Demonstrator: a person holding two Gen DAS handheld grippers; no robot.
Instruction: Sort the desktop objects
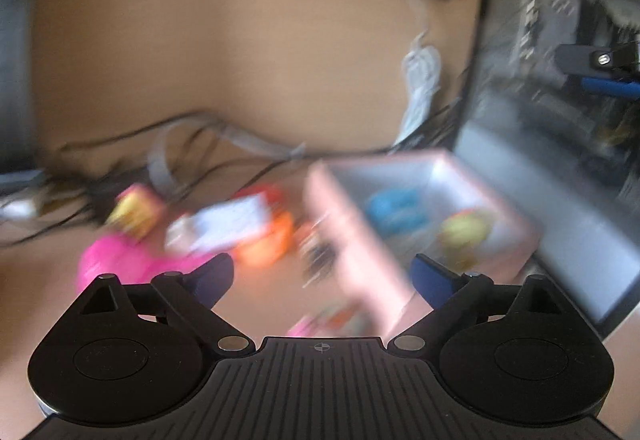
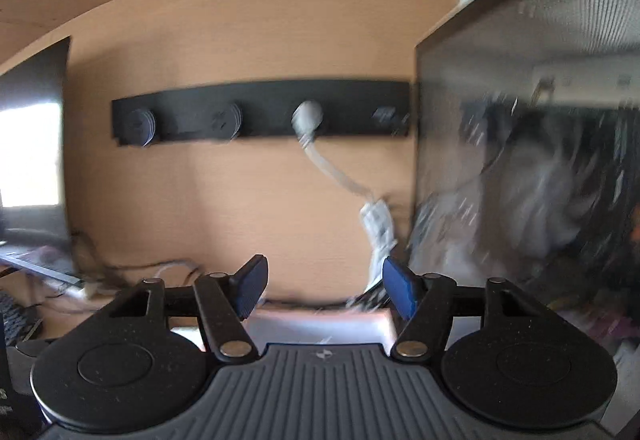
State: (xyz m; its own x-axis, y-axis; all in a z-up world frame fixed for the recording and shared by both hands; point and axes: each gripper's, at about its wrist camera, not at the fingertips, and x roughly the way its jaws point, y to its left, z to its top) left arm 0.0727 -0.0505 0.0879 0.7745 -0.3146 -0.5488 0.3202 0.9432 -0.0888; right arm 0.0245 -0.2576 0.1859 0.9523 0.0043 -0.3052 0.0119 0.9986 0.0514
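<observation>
- The wooden desk (image 1: pixel 248 79) shows as a tan, blurred surface in the left wrist view.
- A pink box (image 1: pixel 360 240) lies open on it, beside a dark computer case (image 1: pixel 560 119).
- Left of the box lie a bright pink toy (image 1: pixel 116 260), an orange thing (image 1: pixel 268 244) and a white card (image 1: pixel 228 220), too blurred to name.
- Black cables (image 1: pixel 132 147) trail across the desk behind them.

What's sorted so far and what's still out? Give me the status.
Done: a blue item and a yellow-green item lie inside the pink box. In hand: nothing; the left gripper and right gripper are both open and empty. Left: a magenta object, an orange one, a yellow-red piece and a white-labelled item lie on the desk beside the box. Blur hides what they are.
</observation>
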